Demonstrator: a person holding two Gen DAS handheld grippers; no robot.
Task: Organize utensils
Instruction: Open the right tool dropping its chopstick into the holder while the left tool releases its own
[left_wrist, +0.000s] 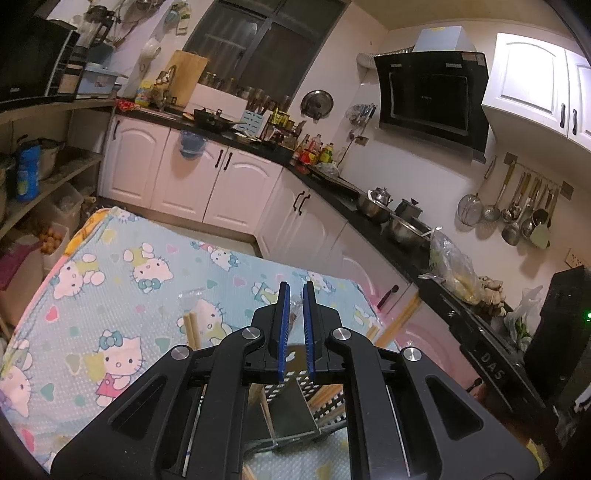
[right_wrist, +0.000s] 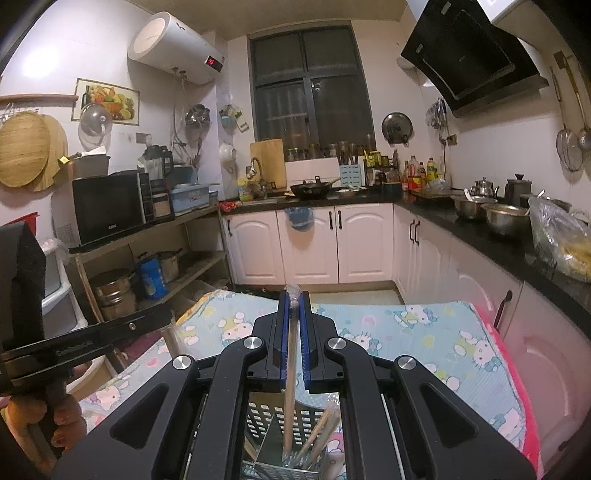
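The right gripper (right_wrist: 294, 301) is closed on a thin wrapped stick (right_wrist: 291, 354), maybe a chopstick, which hangs down into the perforated holder (right_wrist: 269, 421) on the table (right_wrist: 424, 332). The left gripper (left_wrist: 296, 291) is closed too, holding nothing I can see, above the same holder (left_wrist: 325, 406). I would lower the stick straight, beside the others, and release only when its tip sits inside.
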